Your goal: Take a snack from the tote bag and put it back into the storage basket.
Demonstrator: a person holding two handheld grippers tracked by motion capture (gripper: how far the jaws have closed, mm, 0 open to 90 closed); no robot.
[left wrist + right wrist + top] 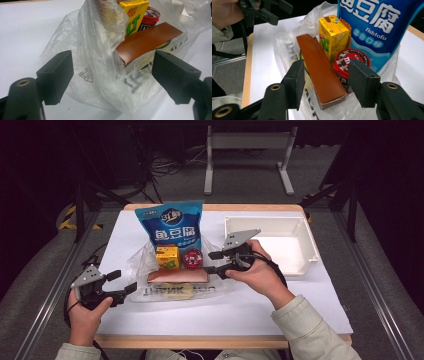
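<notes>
High view is showing the plastic bag (150, 262) lying mid-table, holding a brown box (177, 276), yellow carton (167, 257), red tub (192, 258) and blue pouch (172, 225). Left gripper (124, 282) is standing apart around the bag's edge; right gripper (214, 262) is straddling the box, jaws apart, not pressing.

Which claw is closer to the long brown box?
Right. The right gripper sits at the brown box's end, jaws apart on either side. The left gripper waits farther off at the plastic bag's edge.

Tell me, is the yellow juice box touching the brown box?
Touching. In the right gripper view the yellow juice box stands pressed against the long side of the brown box.
</notes>
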